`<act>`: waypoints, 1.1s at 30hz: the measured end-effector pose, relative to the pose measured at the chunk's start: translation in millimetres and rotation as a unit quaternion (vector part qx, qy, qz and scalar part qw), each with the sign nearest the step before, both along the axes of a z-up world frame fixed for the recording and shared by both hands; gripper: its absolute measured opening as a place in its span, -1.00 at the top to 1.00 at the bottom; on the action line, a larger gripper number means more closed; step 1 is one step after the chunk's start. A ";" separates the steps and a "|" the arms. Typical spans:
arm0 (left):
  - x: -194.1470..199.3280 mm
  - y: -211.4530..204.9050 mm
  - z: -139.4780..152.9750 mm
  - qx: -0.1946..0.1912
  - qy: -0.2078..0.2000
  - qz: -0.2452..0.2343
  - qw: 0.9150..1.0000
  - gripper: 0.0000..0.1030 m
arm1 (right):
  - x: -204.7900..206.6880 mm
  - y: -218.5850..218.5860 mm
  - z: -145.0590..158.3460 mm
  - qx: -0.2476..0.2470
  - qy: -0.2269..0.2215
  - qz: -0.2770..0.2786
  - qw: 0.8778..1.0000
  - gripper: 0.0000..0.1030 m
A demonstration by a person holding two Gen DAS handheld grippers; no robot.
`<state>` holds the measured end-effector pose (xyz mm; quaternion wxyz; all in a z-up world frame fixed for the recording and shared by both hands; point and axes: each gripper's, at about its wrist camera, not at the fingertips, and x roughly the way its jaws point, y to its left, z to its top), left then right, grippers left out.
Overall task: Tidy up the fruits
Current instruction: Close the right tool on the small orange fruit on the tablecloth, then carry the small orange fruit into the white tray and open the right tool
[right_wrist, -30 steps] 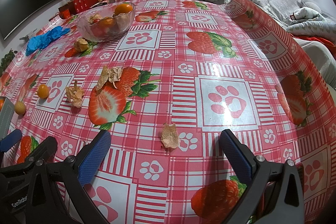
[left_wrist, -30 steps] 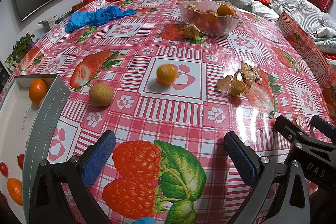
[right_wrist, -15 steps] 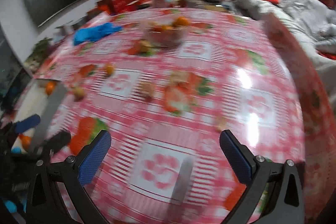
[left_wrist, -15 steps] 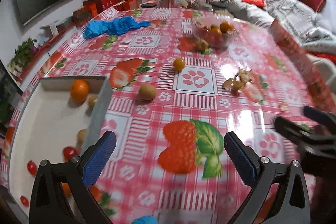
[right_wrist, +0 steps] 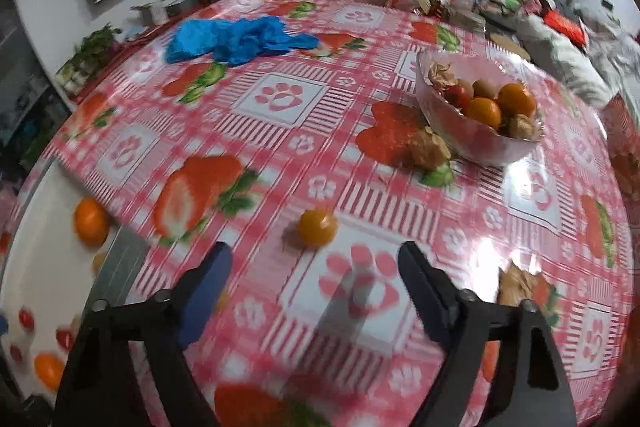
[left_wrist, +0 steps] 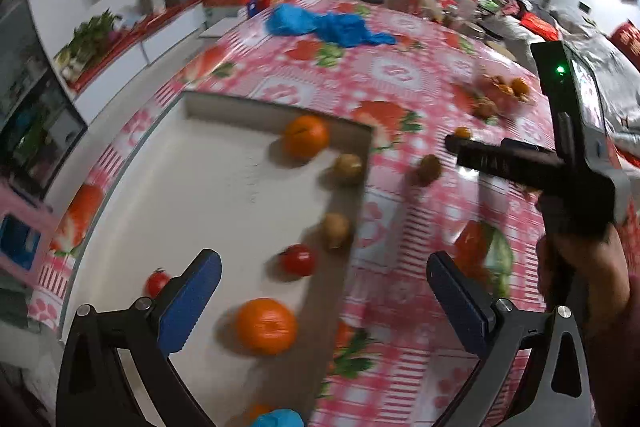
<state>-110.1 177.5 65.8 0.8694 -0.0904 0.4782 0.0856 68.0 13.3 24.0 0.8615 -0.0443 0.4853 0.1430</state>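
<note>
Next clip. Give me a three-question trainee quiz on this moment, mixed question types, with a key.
1. True or false: the right gripper is shut on the small orange fruit.
2. Which lies in the white tray? A) blue gloves B) an orange C) a dried husk
3. Fill in: the glass bowl holds oranges and other ____.

Key: 1 false, both it and the left gripper are open and empty. 2 B, e.g. orange. 3 fruits.

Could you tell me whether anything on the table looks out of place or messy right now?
Yes: dry papery husks lie loose beside the glass bowl, and one small orange fruit and a brown one sit on the tablecloth outside the white tray.
</note>
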 end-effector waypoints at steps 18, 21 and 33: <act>-6.9 24.2 -16.7 0.003 0.024 0.033 0.999 -1.00 | -54.9 2.1 55.1 0.108 0.014 0.083 0.991 0.55; -11.2 26.2 -15.1 0.012 0.027 0.035 0.999 -1.00 | -80.2 36.0 69.6 0.115 0.023 0.141 0.983 0.55; -36.9 70.8 -19.4 0.022 0.059 0.074 0.995 -1.00 | -131.7 134.9 48.8 0.043 0.073 0.231 0.969 0.47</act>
